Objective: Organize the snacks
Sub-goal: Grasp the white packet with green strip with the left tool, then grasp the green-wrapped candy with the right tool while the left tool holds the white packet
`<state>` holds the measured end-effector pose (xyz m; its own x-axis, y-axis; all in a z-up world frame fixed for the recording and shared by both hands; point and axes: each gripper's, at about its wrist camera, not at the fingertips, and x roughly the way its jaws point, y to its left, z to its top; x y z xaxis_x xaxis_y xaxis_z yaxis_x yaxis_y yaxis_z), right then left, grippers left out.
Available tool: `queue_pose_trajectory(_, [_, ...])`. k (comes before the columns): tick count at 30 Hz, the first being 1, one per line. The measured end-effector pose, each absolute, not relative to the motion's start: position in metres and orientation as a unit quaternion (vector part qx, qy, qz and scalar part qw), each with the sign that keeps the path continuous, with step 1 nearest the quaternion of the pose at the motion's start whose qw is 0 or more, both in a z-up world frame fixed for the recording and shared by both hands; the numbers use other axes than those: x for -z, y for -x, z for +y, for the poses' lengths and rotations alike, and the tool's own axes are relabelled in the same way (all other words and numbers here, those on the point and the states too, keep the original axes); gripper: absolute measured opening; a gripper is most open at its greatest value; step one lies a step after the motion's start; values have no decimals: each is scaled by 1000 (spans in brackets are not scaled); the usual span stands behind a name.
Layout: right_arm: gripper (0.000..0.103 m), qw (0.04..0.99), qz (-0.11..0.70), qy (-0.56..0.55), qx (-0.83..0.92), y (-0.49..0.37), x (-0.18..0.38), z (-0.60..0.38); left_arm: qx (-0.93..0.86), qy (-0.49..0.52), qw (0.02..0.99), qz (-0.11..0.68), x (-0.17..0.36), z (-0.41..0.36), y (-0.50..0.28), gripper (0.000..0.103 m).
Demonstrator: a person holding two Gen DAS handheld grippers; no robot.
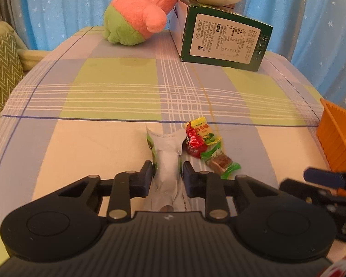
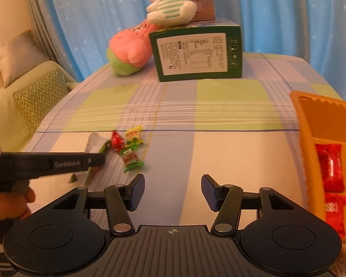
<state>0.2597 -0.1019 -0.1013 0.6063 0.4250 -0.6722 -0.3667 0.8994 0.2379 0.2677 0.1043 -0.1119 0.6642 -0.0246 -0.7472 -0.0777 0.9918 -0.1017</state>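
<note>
Place: a home living space, domestic and soft-furnished.
Backdrop: light blue curtains with small white stars [image 2: 276,11] hang behind.
Seating: a pale green sofa [image 2: 18,101] holds a green zigzag-patterned cushion [image 2: 40,98].
Worktop: a pastel plaid cloth of green, lilac and cream [image 1: 115,92] covers it.
Toys: a pink-and-green plush figure [image 1: 138,16]; a white plush bunny in a green-striped top [image 2: 170,2].

A white-and-green snack packet [image 1: 167,159] is held lengthwise; two small wrapped snacks [image 1: 207,145] (red, green) lie just beside it.
</note>
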Motion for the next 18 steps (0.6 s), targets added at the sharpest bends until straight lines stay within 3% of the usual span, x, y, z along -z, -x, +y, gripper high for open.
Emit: queue_pose_trajectory(18, [32,879,352,70,-314,-296,136,-27,-10,75,925,372,116,123,-232,23])
